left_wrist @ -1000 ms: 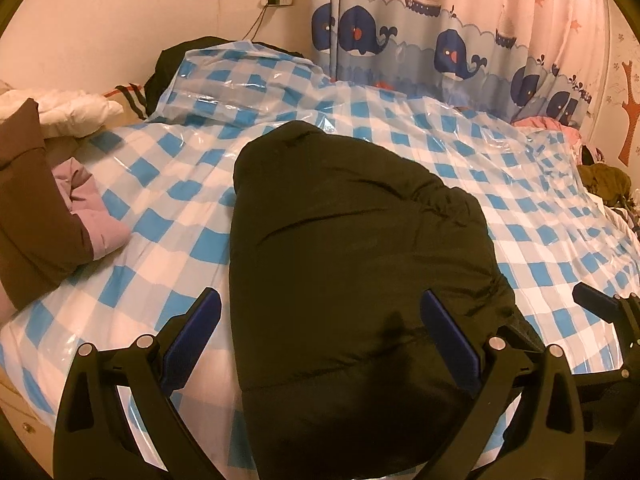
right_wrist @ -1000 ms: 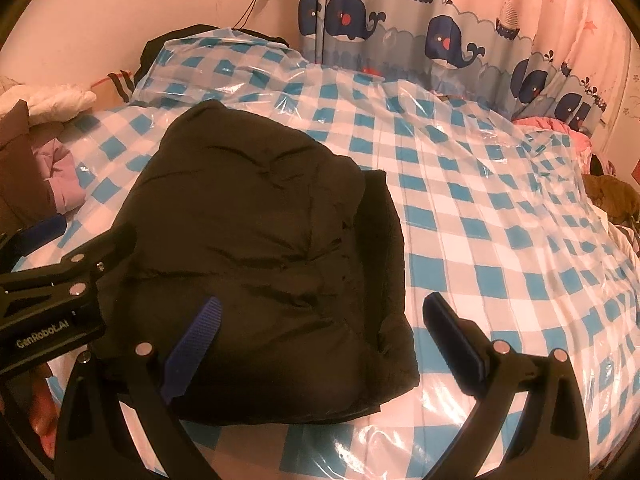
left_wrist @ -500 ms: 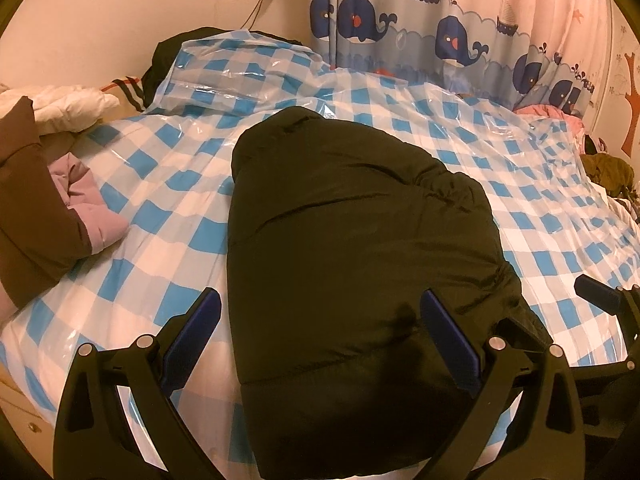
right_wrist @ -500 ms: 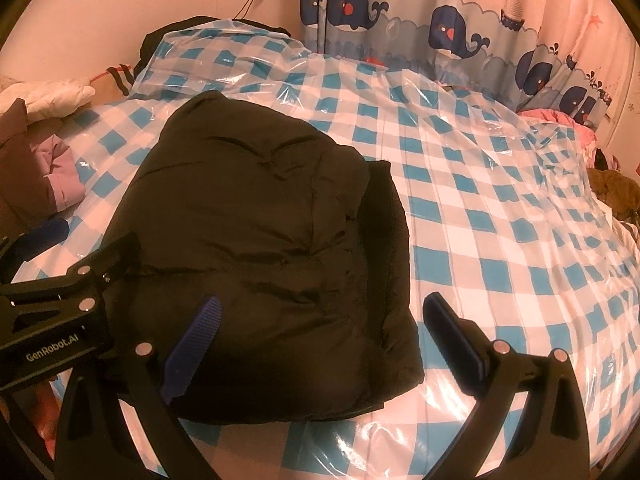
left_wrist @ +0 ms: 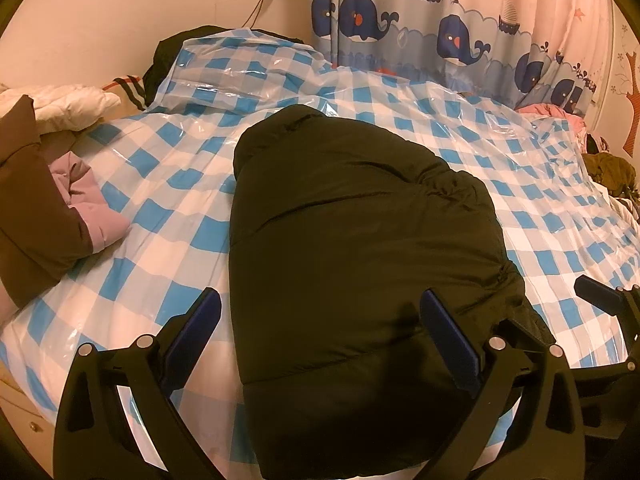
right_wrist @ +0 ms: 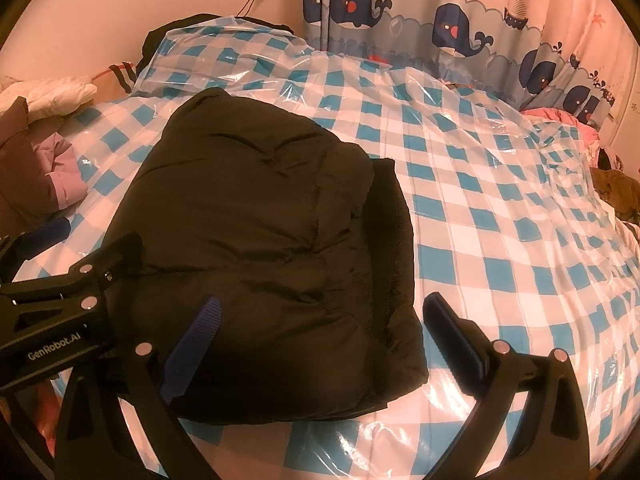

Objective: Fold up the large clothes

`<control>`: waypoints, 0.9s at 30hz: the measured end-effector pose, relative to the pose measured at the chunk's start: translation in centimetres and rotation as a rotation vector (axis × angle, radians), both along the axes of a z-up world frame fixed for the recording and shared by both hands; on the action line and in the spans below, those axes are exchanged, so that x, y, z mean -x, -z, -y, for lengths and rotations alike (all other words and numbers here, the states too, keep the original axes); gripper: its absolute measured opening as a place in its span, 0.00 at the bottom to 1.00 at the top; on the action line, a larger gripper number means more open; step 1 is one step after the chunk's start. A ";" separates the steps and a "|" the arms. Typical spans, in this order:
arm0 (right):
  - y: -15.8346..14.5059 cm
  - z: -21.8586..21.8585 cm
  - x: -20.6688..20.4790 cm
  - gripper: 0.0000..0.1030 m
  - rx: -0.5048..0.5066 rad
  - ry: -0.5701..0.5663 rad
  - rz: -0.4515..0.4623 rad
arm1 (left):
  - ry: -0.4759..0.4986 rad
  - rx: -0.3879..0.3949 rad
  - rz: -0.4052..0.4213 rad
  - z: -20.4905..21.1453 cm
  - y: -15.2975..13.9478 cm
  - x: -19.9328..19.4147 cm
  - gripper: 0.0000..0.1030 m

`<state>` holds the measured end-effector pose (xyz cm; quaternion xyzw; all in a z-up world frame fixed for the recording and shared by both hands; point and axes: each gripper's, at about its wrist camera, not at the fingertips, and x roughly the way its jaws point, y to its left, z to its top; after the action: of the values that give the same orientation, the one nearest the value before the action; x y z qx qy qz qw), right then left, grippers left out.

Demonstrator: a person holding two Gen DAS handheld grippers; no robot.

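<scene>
A black puffy jacket (left_wrist: 360, 248) lies folded into a thick bundle on the bed's blue and white checked plastic sheet (left_wrist: 168, 216). In the right wrist view the same jacket (right_wrist: 256, 240) shows a folded edge along its right side. My left gripper (left_wrist: 320, 332) is open, hovering above the jacket's near end with nothing between its fingers. My right gripper (right_wrist: 320, 336) is open too, over the jacket's near right corner. The left gripper's body (right_wrist: 60, 312) shows at the left of the right wrist view.
A brown and pink garment pile (left_wrist: 44, 216) and white padding (left_wrist: 60, 104) lie at the bed's left. A dark bundle (left_wrist: 168, 52) sits under the sheet at the head. Whale-print curtain (left_wrist: 460, 28) hangs behind. More clothes (left_wrist: 608, 168) lie at the right edge.
Both grippers have risen and pulled back slightly from the jacket, staying open. The jacket has not moved.
</scene>
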<state>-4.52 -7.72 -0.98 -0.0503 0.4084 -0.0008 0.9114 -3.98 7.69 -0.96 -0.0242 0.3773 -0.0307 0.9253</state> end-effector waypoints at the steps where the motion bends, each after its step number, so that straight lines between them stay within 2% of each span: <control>1: 0.0 0.0 0.0 0.95 0.000 0.000 -0.001 | -0.001 -0.002 0.002 0.0 0.0 0.0 0.93; 27: 0.0 -0.4 0.2 0.95 -0.003 0.001 -0.004 | 0.000 -0.001 -0.007 0.0 0.1 -0.1 0.93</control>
<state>-4.73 -7.34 -0.98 -0.0488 0.4100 -0.0007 0.9108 -3.91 7.70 -1.03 -0.0238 0.3805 -0.0305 0.9240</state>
